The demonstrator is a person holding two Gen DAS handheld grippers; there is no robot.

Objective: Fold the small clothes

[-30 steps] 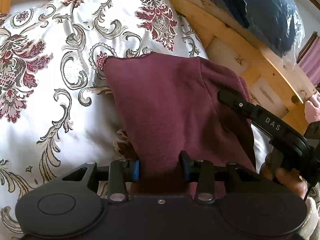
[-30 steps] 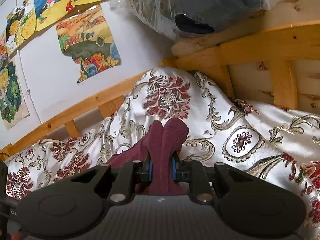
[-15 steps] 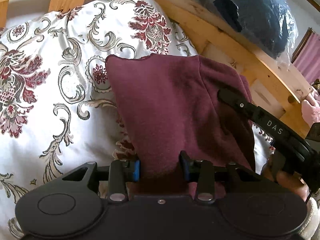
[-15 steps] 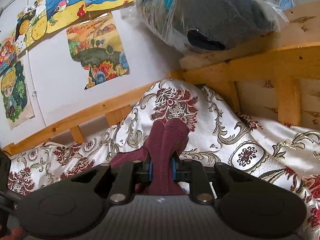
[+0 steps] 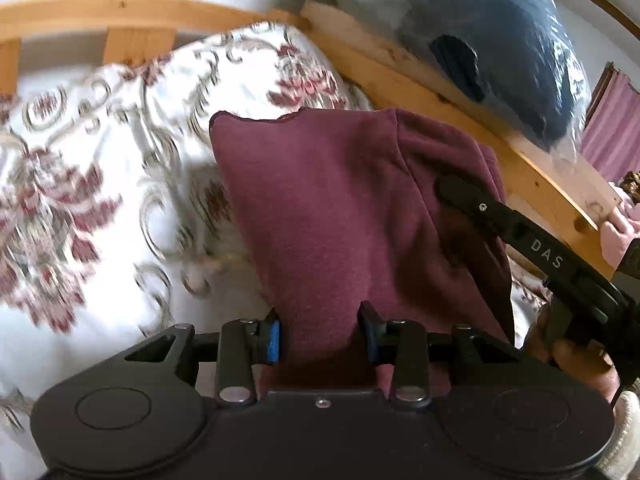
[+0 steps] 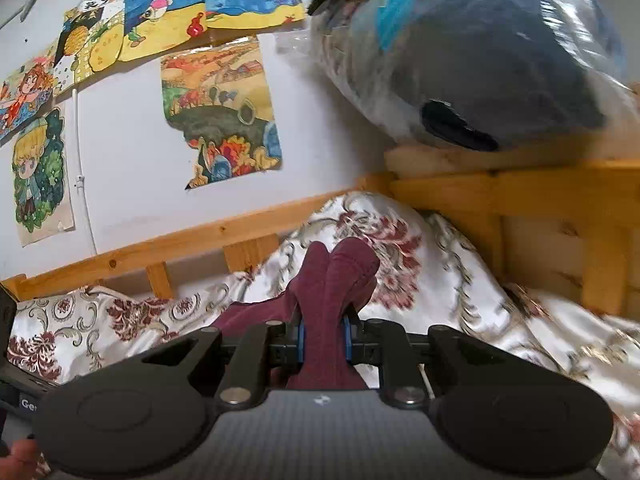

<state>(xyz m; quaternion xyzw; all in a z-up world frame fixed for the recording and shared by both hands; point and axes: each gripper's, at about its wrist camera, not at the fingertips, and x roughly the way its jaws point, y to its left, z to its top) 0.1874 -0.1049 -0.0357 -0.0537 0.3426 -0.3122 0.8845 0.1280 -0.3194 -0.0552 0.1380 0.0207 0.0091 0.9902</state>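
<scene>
Maroon garment (image 5: 332, 216) hangs above the patterned bedspread (image 5: 100, 184), pinched by both my claws. I have the left claw (image 5: 320, 336) clamped on its near edge; further right, the right claw (image 6: 324, 338) grips a bunched fold, near the wooden bed frame (image 6: 520, 184).

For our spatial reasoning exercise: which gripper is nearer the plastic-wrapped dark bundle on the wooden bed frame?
Right. The right gripper clamps the maroon garment on the side toward the bundle; the left gripper holds the same garment farther from it.
</scene>
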